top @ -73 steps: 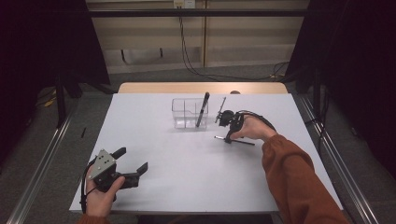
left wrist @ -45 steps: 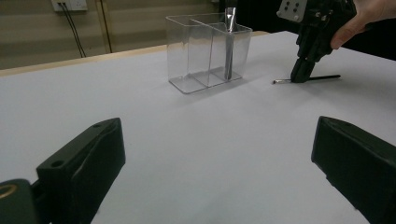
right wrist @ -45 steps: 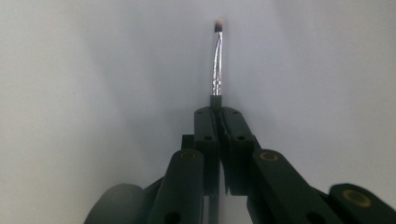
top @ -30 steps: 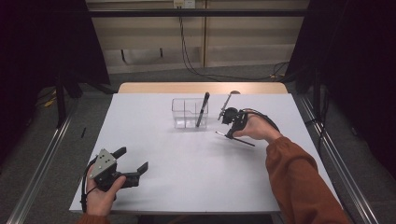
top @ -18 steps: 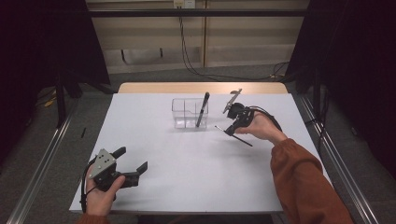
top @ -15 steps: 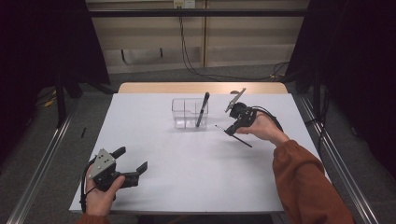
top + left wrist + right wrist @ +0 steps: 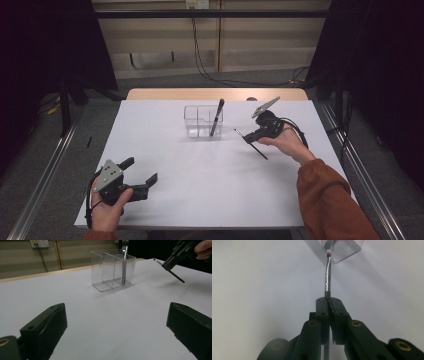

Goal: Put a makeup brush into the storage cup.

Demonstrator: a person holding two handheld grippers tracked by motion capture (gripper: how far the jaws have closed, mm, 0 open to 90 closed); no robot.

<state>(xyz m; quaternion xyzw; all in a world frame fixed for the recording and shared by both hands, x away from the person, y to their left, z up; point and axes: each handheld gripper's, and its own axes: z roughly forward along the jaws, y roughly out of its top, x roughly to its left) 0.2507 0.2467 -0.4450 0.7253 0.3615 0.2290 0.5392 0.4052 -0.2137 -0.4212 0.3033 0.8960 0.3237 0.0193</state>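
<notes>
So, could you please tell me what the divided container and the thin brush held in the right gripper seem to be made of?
The divided container looks like clear, glossy hard plastic: the table and the dark pen inside show through its walls. The thin brush seems to have a shiny metal ferrule, bright and mirror-like, with a small pale tip; its dark handle could be plastic or painted wood.

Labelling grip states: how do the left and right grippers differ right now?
The left gripper has its jaws spread wide with nothing between them; the right gripper is shut on a thin brush. The left sits low at the near edge of the white table; the right is raised beside the clear organiser. Both are black, hand-held and two-jawed.
</notes>
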